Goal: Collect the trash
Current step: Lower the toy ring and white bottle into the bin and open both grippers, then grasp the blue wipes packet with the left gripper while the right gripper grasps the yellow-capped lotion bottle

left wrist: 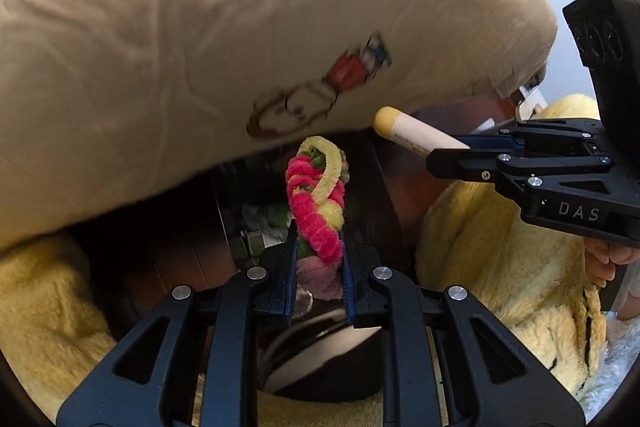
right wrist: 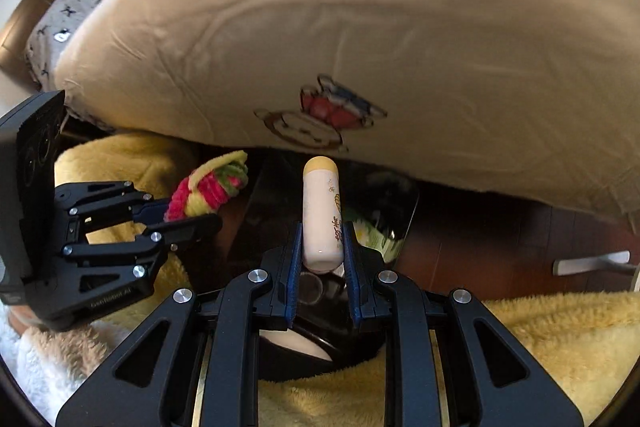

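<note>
left gripper (left wrist: 319,247) tilting steeply down, fingers pinching a twisted pink-yellow pipe cleaner bundle (left wrist: 316,203); right gripper (right wrist: 322,247) angling down just beside it, fingers clamping a cream tube (right wrist: 322,215); both hanging under a beige cushion (right wrist: 360,27), over yellow fleece (left wrist: 500,247)

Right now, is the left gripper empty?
No, the left gripper is shut on a twisted pink and yellow pipe cleaner.

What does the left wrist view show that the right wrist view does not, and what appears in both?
Only the left wrist view: fingers of the person's hand behind the right gripper.
Only the right wrist view: a grey patterned cloth and a pale handle-like bar.
Both: the twisted pipe cleaners clamped in the left gripper, the cream tube clamped in the right gripper, and the beige pillow.
</note>
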### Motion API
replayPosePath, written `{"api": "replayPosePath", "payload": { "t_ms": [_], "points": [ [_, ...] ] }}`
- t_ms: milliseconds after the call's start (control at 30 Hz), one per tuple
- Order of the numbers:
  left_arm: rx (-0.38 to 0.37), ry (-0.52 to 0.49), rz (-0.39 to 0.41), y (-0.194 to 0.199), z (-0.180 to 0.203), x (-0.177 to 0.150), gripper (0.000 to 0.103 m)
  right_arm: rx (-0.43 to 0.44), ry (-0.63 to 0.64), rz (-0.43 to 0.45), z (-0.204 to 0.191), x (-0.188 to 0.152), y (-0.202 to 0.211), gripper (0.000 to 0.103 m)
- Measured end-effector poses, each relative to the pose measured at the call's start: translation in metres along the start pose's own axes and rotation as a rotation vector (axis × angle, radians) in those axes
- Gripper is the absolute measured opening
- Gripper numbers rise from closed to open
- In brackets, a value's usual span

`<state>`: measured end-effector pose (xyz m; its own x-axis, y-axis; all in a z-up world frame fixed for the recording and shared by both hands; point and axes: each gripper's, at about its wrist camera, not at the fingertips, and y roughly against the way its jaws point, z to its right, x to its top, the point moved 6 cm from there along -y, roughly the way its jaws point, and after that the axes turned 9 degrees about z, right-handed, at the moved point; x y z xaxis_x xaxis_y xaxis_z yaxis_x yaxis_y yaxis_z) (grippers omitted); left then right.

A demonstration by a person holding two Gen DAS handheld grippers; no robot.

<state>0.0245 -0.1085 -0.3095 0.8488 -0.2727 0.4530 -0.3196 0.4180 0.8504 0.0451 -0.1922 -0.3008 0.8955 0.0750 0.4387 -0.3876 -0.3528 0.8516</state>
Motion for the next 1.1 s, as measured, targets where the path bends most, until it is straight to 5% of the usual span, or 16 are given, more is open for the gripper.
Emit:
{"api": "replayPosePath", "payload": {
  "t_ms": [367, 700, 867, 1100],
  "points": [
    [0.011, 0.030, -0.050, -0.013, -0.009, -0.006, 0.020, 0.008, -0.015, -0.048, -0.001, 0.003, -0.025, 0.024],
    [0.083, 0.018, 0.039, 0.010, -0.019, 0.012, 0.063, -0.010, -0.063, 0.071, 0.011, 0.021, -0.003, 0.088],
    [0.141, -0.015, 0.142, 0.045, -0.025, 0.036, 0.091, -0.034, -0.023, 0.140, 0.009, 0.041, 0.024, 0.097],
    [0.204, -0.042, 0.298, 0.094, -0.034, 0.087, 0.095, -0.069, 0.071, 0.321, 0.004, 0.099, 0.076, 0.097]
  ]
}}
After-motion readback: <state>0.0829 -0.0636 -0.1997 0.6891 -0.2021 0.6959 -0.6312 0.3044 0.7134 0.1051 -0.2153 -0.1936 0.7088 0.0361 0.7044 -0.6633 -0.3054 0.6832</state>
